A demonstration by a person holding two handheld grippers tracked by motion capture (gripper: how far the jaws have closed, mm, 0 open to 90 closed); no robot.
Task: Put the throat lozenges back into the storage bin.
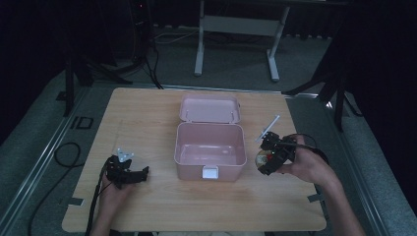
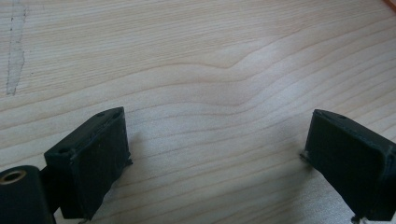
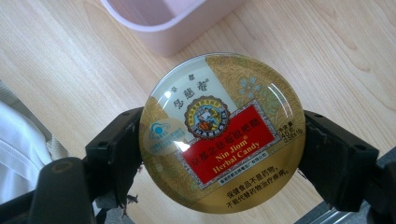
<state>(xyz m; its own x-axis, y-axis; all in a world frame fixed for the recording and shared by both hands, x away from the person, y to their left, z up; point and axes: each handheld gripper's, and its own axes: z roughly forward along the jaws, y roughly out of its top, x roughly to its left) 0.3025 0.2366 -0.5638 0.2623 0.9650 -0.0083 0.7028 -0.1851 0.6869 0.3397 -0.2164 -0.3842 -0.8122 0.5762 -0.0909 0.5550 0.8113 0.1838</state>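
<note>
Right of the open pink box [image 1: 210, 150], a round candy tin [image 3: 222, 133] is clamped edgewise by the right gripper [image 3: 219, 154], seemingly for placing inside; the left gripper [image 2: 217, 154] is rested wide, empty, left of it.

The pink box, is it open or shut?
Open. The pink box has its lid flipped back flat on the table, and in the high view its inside looks empty.

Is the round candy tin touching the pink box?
Apart. In the right gripper view the candy tin, clamped in the right gripper, sits clear of the pink box, with bare table showing between them.
</note>
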